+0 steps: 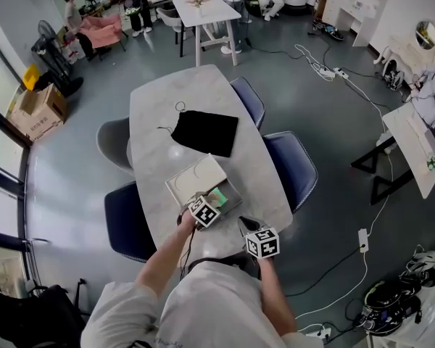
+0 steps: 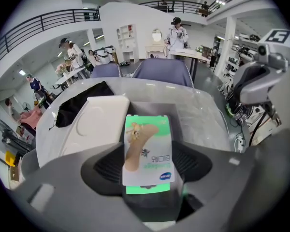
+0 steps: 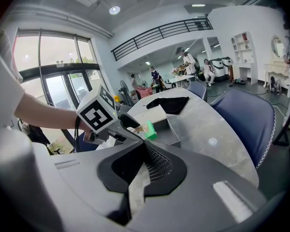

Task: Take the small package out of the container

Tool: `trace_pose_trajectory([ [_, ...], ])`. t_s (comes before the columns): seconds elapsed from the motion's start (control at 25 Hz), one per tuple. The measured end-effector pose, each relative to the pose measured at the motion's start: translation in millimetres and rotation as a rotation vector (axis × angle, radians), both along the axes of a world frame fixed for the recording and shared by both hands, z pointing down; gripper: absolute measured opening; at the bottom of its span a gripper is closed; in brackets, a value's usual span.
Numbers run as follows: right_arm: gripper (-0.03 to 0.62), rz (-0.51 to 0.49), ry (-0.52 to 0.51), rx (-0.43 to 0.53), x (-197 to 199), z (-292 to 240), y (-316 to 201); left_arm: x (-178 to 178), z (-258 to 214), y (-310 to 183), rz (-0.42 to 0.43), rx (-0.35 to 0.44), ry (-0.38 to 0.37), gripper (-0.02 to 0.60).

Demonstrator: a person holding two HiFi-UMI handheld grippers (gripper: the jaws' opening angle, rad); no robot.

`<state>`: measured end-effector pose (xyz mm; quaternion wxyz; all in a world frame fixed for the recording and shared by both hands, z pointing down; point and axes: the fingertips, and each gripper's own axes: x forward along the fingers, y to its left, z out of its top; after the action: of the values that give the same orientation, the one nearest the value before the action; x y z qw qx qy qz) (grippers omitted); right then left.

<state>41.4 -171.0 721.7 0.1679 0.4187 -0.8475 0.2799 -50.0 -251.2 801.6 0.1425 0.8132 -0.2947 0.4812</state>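
A small green-and-white package [image 2: 147, 149] sits flat between the pads of my left gripper [image 2: 147, 153], which is shut on it. It is held just over the open grey container [image 2: 157, 111], whose white lid [image 2: 94, 122] lies to the left. From the head view the package [image 1: 219, 195] shows at the tip of the left gripper [image 1: 214, 200], above the container [image 1: 232, 194]. My right gripper [image 3: 144, 146] is shut and holds nothing, near the table's front edge. It [image 1: 246, 225] is to the right of the left one. The right gripper view shows the package [image 3: 150, 129] side on.
A black drawstring pouch [image 1: 205, 133] lies beyond the container on the marble table [image 1: 159, 107]. Blue chairs [image 1: 290, 162] stand along both sides. Cables and a power strip [image 1: 362, 238] are on the floor to the right. People stand far back.
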Motion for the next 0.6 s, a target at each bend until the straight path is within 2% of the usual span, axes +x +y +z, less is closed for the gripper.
trace_pose_trajectory([
  [0.44, 0.002, -0.013, -0.002, -0.008, -7.0, 2.7, 0.5, -1.9, -26.7, 5.3, -0.055, 0.046, 0.080, 0.356],
  [0.6, 0.002, -0.005, -0.003, -0.011, -5.0, 1.6, -0.7, -6.0, -32.7, 5.4, -0.069, 0.060, 0.080, 0.356],
])
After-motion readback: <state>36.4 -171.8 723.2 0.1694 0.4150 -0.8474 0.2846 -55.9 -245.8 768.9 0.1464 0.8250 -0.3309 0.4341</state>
